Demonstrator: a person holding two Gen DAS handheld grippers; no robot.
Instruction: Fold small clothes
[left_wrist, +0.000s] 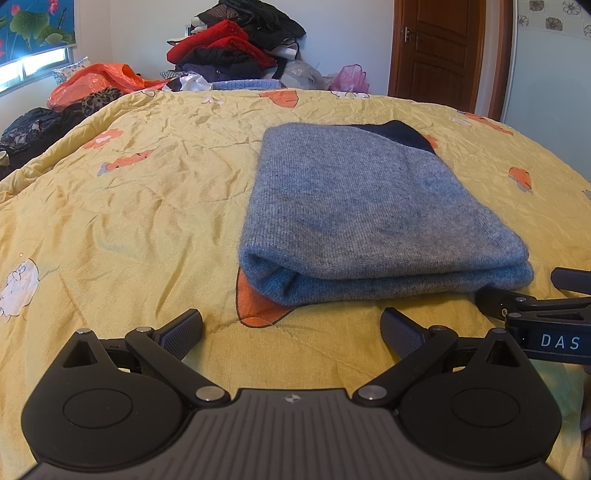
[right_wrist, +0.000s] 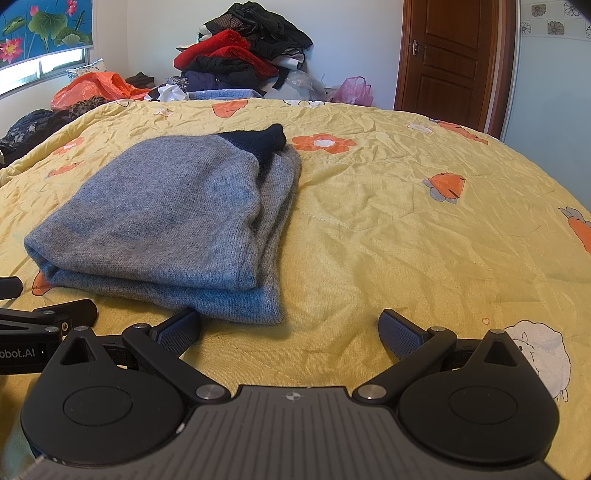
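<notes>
A grey knit garment (left_wrist: 369, 206) lies folded in a flat stack on the yellow quilt (left_wrist: 129, 206), with a dark navy part (left_wrist: 399, 134) showing at its far end. My left gripper (left_wrist: 291, 328) is open and empty, just short of the garment's near fold. In the right wrist view the garment (right_wrist: 166, 218) lies ahead to the left. My right gripper (right_wrist: 288, 332) is open and empty, its left finger (right_wrist: 181, 332) close to the garment's near right corner. Each gripper shows at the edge of the other's view: the right one (left_wrist: 535, 310), the left one (right_wrist: 44, 317).
A pile of red and black clothes (left_wrist: 236, 44) stands at the far end of the bed, with an orange plastic bag (left_wrist: 96, 81) and dark clothes (left_wrist: 33, 129) to the left. A pink bag (left_wrist: 349, 79) and a brown door (left_wrist: 443, 51) are at the far right.
</notes>
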